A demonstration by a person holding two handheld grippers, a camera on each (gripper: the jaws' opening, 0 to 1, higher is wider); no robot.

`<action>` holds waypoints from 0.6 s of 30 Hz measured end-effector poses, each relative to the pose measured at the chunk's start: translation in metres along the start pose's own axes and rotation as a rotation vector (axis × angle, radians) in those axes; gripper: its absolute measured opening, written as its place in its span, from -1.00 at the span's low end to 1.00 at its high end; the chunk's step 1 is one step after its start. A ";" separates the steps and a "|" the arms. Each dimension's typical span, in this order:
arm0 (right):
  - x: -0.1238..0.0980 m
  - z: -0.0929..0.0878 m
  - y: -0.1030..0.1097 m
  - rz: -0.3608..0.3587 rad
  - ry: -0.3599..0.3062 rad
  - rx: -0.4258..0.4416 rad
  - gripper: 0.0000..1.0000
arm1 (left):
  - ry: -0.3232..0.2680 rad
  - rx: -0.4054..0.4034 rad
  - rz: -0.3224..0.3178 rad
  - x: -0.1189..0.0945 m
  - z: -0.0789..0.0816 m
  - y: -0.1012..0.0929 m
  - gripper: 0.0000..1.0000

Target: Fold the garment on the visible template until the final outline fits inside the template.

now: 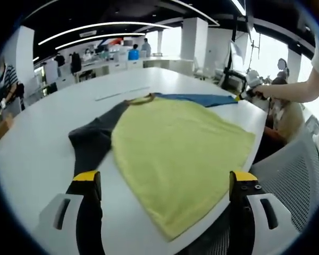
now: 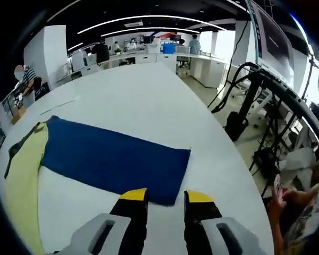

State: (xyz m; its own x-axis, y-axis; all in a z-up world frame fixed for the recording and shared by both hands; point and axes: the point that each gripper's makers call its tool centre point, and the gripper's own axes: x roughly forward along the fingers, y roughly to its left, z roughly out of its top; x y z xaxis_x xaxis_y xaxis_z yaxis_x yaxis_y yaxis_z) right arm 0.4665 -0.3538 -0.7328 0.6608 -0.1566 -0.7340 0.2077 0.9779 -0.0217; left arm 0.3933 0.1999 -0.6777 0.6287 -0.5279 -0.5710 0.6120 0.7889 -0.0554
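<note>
While the left gripper (image 1: 165, 183) hovers over the near part of the shirt (image 1: 175, 149), its two yellow-tipped jaws stand wide apart at the bottom of the left gripper view and hold nothing; whether the tips touch the cloth cannot be told. The left jaw lies over the dark sleeve (image 1: 93, 141), the right jaw beside the hem at the table (image 1: 37, 159) edge.

In the right gripper view the right gripper (image 2: 166, 197) shows its jaws at a narrow gap, tips at the near edge of the blue sleeve (image 2: 114, 162). Nothing is seen clamped between them; contact with the cloth cannot be confirmed.

The shirt lies flat in the centre of the left gripper view: yellow-green body, brownish collar toward the upper centre, dark grey sleeve spread to the left, blue sleeve running to the upper right. Its lower hem reaches the table's curved edge at lower centre. In the right gripper view the blue sleeve stretches as a smooth rectangle from centre left to centre, with the yellow body at the far left.

A person's arm (image 1: 292, 90) enters from the upper right of the left gripper view, holding the other gripper at the blue sleeve's end.

No legible writing or brand appears on the shirt or table. A grey mesh chair (image 1: 292, 180) sits at lower right.
</note>
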 end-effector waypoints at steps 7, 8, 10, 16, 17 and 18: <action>0.001 -0.007 0.001 -0.014 0.011 0.038 -0.68 | -0.002 -0.011 0.005 -0.001 -0.001 0.001 0.93; 0.001 -0.007 0.001 -0.015 0.009 0.040 -0.68 | -0.001 -0.012 0.006 -0.001 -0.002 0.001 0.93; 0.006 -0.006 -0.004 -0.007 0.007 0.049 -0.71 | 0.001 -0.012 0.007 -0.002 -0.002 0.001 0.93; 0.005 -0.006 -0.002 -0.016 -0.004 0.087 -0.81 | 0.004 -0.012 0.008 -0.002 -0.003 0.001 0.93; 0.005 -0.006 -0.002 -0.019 -0.005 0.086 -0.82 | 0.003 -0.011 0.009 -0.002 -0.003 0.001 0.93; 0.005 -0.006 -0.001 -0.021 -0.005 0.085 -0.84 | 0.002 -0.009 0.010 -0.002 -0.002 0.001 0.93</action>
State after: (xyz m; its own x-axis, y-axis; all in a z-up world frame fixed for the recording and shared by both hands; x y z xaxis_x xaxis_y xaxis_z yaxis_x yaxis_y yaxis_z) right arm 0.4654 -0.3545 -0.7404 0.6594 -0.1781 -0.7304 0.2821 0.9592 0.0208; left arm 0.3913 0.2023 -0.6781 0.6338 -0.5198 -0.5729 0.6015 0.7968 -0.0575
